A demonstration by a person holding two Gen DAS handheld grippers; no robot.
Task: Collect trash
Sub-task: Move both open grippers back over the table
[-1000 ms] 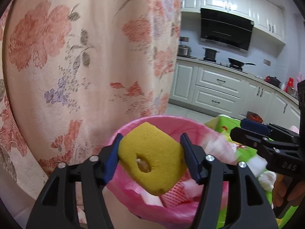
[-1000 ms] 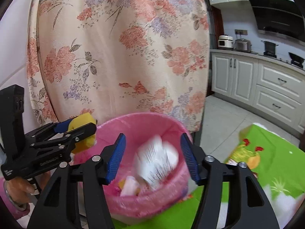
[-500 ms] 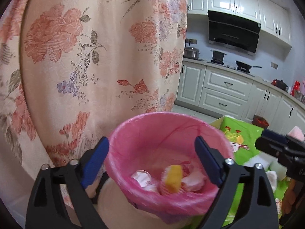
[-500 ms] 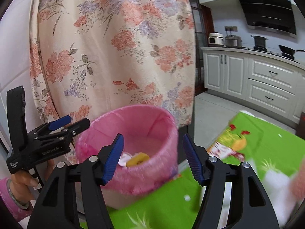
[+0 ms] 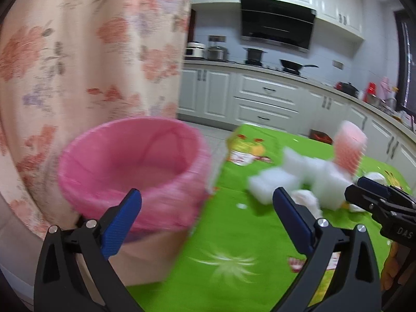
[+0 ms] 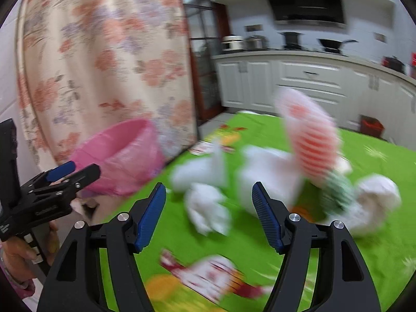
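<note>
A bin with a pink liner stands at the left end of the green tablecloth. My left gripper hovers beside the bin, its jaws opening wide with nothing between them. In the right wrist view the bin is at the left, and a blurred pile of white crumpled trash lies just ahead of my right gripper. Its jaws are opening and hold nothing. A pink-and-white foam net stands up out of the pile. The left view shows the same pile and net.
A floral curtain hangs behind the bin. White kitchen cabinets line the far wall. A tan box sits under the bin. A green-and-white scrap and a white wad lie right of the pile. A hand holds the left gripper.
The left gripper let go of the yellow sponge, which fell into the bin, and its jaws spread. Both grippers swung right, away from the bin and toward the trash pile.
</note>
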